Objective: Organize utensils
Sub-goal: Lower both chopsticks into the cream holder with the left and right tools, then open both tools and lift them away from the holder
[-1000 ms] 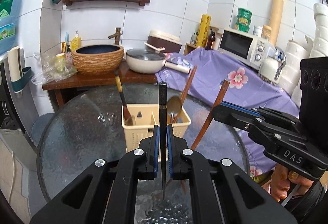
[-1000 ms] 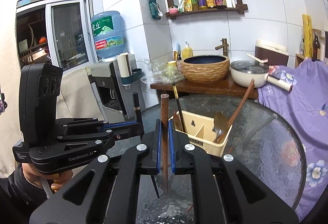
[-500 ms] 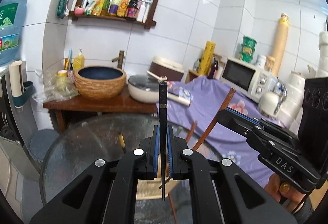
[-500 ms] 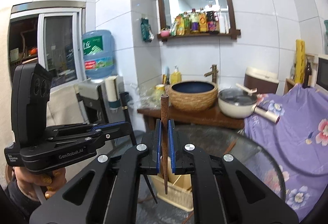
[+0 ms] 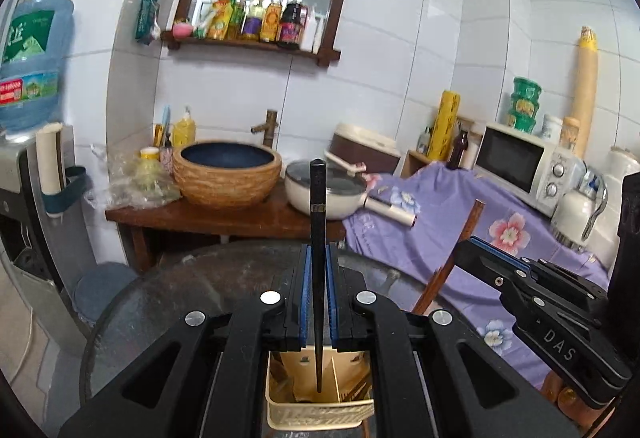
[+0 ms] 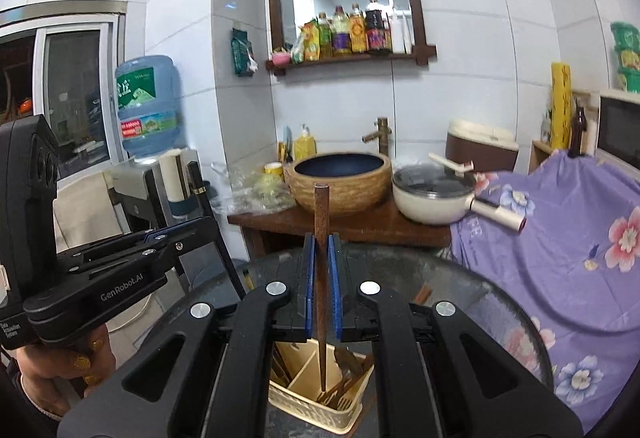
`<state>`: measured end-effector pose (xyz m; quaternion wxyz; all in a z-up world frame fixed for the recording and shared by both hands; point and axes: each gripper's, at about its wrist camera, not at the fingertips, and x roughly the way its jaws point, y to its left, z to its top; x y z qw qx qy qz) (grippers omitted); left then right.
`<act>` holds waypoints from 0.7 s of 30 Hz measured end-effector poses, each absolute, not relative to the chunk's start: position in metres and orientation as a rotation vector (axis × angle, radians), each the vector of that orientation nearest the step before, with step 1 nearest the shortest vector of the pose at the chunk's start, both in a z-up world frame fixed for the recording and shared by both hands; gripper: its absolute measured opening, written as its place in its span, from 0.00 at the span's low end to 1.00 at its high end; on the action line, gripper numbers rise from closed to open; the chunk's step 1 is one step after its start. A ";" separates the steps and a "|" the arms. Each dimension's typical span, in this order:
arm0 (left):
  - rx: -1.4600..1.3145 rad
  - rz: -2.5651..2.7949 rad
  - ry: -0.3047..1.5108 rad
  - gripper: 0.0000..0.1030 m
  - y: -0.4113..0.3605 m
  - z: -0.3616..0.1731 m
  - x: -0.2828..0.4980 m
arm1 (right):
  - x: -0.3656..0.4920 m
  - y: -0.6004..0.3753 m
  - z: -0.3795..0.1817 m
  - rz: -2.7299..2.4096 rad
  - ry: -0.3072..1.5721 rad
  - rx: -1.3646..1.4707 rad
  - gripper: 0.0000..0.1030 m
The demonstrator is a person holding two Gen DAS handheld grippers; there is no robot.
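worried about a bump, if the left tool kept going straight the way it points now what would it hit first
Probably the wooden counter's front edge across the glass table; depth is unclear. The cream basket sits below that line.

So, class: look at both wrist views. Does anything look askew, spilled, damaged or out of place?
Nothing spilled or broken. The oddity: each claw carries only one chopstick, and they don't match. The left claw grips a black chopstick, the right claw a brown wooden chopstick, both above the cream utensil basket.
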<state>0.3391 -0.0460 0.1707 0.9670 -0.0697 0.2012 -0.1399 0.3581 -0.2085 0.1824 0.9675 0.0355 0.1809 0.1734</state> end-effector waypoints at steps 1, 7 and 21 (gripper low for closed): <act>-0.138 -0.286 0.421 0.07 -0.047 0.164 0.341 | 0.359 -0.209 0.176 0.350 0.376 0.075 0.07; -0.105 -0.287 0.485 0.07 -0.053 0.129 0.348 | 0.365 -0.205 0.146 0.358 0.425 0.070 0.07; -0.030 -0.280 0.557 0.07 -0.062 0.087 0.349 | 0.364 -0.205 0.121 0.338 0.442 0.050 0.08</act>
